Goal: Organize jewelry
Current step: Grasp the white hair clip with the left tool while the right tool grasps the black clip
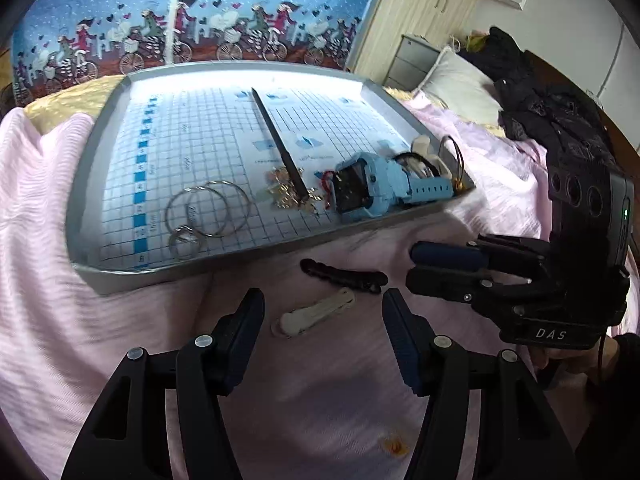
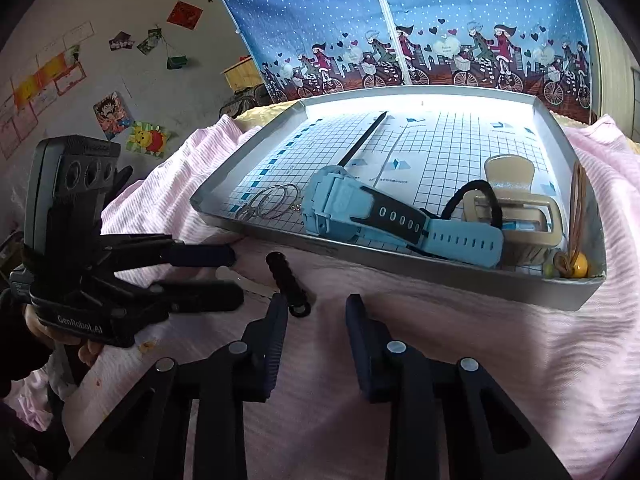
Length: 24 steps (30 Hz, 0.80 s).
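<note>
**On the pink bedspread, two clips wait just short of the tray**

On the bed, in front of the grey tray (image 1: 100, 148), two hair clips lie loose on the pink ribbed blanket (image 1: 60, 320); the cream clip (image 1: 312, 314) sits almost squarely between the fingers of the left claw (image 1: 322, 320), its long axis slanting up towards the right; the black clip (image 1: 344, 274) lies just beyond it, nearer the tray's front wall, its length running roughly along that wall. The left claw is spread wide and grips nothing; the right claw (image 2: 316, 332) is likewise parted and empty, with one end of the black clip just beside its left fingertip. So, to my eye, each claw has its own clip close ahead; the left is the nearer to the cream one, the right to the black.

The cream clip looks like smooth, flat plastic, slim and low against soft cloth, so it may be awkward to pinch; the black one is ridged and matt, with a small loop at its near end. Inside the tray, on gridded paper: thin metal hoops (image 1: 208, 212), a tangle of small gold pieces (image 1: 288, 194), a long dark stick (image 1: 276, 140), a chunky pale-blue watch (image 2: 384, 220) with a rubbery strap, a beige claw-style hair clamp (image 2: 516, 208), a black elastic (image 2: 476, 196) looped over it, and a brown cord with yellow beads (image 2: 576, 240) in the corner.
</note>
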Each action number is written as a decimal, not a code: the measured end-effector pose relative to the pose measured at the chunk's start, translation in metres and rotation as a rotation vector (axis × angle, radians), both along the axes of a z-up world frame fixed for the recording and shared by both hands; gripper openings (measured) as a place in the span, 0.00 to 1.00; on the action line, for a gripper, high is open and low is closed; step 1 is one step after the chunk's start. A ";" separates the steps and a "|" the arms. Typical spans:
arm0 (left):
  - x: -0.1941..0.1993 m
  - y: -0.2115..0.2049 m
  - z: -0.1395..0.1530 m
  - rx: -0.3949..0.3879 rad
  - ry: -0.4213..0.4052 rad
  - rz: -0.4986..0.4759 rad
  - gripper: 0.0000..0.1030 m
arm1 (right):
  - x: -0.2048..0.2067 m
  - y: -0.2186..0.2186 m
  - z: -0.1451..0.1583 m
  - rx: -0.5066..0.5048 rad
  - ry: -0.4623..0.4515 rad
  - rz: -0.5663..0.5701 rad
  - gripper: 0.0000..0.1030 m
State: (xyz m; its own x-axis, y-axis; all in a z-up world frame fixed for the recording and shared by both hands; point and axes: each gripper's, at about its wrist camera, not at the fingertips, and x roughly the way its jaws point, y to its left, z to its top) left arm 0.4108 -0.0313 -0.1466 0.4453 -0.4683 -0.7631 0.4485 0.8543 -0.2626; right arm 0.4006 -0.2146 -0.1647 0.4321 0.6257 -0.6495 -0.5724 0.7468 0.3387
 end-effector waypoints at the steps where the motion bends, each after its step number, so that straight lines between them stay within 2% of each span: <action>1: 0.000 -0.001 -0.001 0.003 0.010 -0.010 0.52 | 0.001 0.000 0.000 0.001 0.002 -0.001 0.28; 3: 0.000 -0.004 -0.004 0.016 0.022 -0.020 0.41 | 0.001 -0.001 -0.001 0.003 0.004 -0.003 0.28; 8: -0.005 -0.004 -0.007 0.028 0.023 -0.015 0.41 | 0.001 0.001 -0.002 -0.011 0.005 0.005 0.28; 12: -0.008 -0.001 -0.009 0.021 0.026 0.003 0.26 | 0.003 0.006 -0.004 -0.020 0.006 0.015 0.28; 16: -0.007 0.002 -0.010 0.010 0.037 0.029 0.17 | 0.006 0.007 -0.005 -0.010 0.011 0.015 0.28; 20: -0.009 0.006 -0.009 -0.006 0.039 0.060 0.15 | 0.007 0.009 -0.005 -0.008 0.014 0.020 0.28; 24: -0.025 0.011 -0.010 0.009 0.015 0.136 0.14 | 0.007 0.014 -0.006 -0.020 0.013 0.034 0.28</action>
